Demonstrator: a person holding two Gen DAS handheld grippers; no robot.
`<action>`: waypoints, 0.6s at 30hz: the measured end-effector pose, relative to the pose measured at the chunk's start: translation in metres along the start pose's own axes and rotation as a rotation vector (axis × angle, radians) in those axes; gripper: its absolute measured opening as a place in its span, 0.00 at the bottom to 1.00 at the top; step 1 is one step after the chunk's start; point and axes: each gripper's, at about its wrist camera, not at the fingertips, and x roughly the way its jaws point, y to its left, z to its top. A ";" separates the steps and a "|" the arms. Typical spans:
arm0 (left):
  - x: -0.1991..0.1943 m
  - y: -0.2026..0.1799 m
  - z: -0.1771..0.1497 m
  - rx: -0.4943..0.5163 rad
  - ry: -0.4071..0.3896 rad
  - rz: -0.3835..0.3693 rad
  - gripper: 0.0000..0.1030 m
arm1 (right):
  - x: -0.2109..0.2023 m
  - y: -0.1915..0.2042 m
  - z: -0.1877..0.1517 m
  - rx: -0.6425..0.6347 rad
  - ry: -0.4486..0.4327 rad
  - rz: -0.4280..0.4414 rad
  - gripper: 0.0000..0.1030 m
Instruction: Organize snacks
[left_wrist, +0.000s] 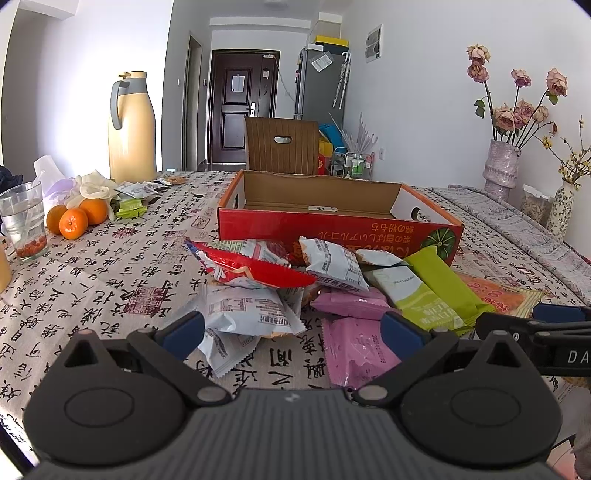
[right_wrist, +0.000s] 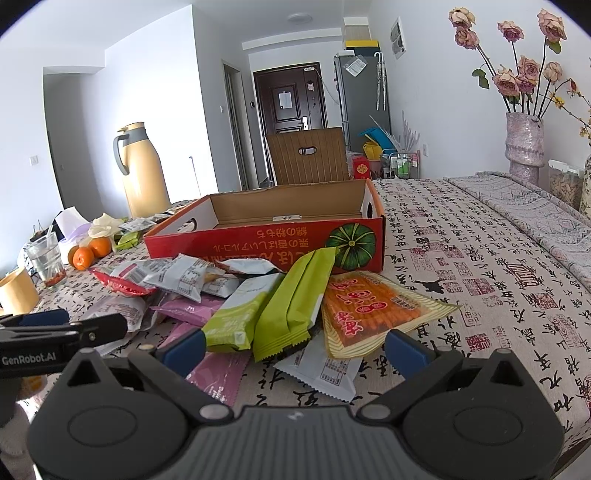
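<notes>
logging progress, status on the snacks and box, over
Left hand-held gripper open, empty. Right hand-held gripper open, empty. Snack packets piled on the table before the red box; none seen inside. Nothing blocking.

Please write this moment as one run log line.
stage: start | left gripper: open, empty | right gripper: open, empty | snack packets: piled on table | red cardboard box: empty behind pile

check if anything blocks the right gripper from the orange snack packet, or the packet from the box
Nothing visible does. The right gripper is open just short of the orange snack packet, which lies on top at the pile's edge. The red box sits open right behind it.
</notes>
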 end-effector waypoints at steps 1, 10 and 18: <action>0.000 0.000 0.000 0.000 0.000 0.000 1.00 | 0.000 0.000 0.000 0.000 0.000 0.000 1.00; -0.001 0.000 -0.001 -0.002 -0.001 0.000 1.00 | -0.001 0.000 0.000 -0.001 0.008 0.003 1.00; -0.002 0.000 -0.002 -0.002 -0.001 0.000 1.00 | -0.001 -0.001 0.000 0.000 0.009 0.002 1.00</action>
